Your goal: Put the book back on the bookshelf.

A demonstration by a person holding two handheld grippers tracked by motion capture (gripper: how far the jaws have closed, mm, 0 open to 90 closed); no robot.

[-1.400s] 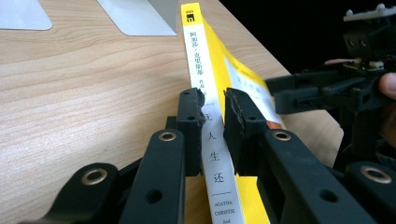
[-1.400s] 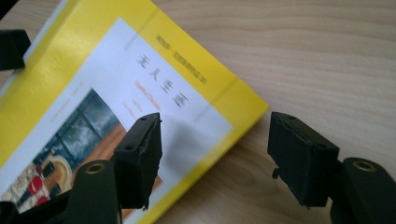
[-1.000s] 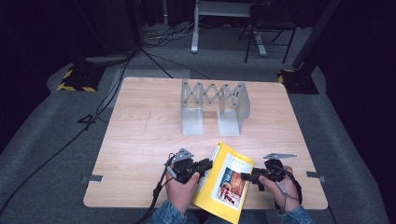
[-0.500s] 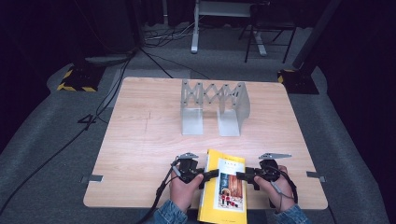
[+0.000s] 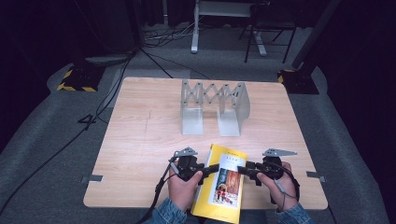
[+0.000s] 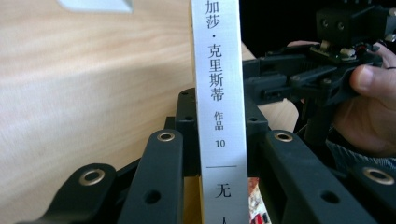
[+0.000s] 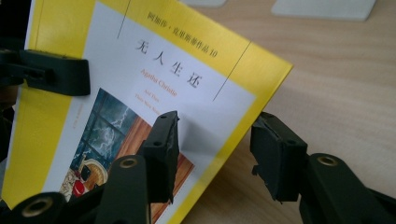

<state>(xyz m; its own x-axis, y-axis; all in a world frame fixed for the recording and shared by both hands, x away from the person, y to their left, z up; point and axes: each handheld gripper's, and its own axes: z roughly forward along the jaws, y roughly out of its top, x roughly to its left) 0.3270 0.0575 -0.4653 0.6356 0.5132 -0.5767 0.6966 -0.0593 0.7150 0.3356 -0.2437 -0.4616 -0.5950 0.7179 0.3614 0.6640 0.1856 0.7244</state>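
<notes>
You work at a pale wooden table (image 5: 140,140) with a light grain, its near corners rounded, standing on grey carpet (image 5: 42,154) in a dark room. Black cables (image 5: 116,84) trail across the floor at the far left, beside a block edged in yellow and black stripes (image 5: 74,77). Beyond the table stand the white legs of a stand (image 5: 196,28) and a dark chair frame (image 5: 266,32).

Toward the far side of the table sits a grey metal expanding rack (image 5: 214,105), its two end plates upright and a scissor lattice between them.

At the near edge, a yellow book (image 5: 224,184) with a white cover panel lies between your hands, overhanging the table's edge toward you. Your left gripper (image 5: 209,169) is clenched on its spine side; in the left gripper view the white spine (image 6: 219,93) stands between the jaws. Your right gripper (image 5: 246,167) has its jaws spread apart, straddling the book's right edge, one jaw over the cover and one outside it.
</notes>
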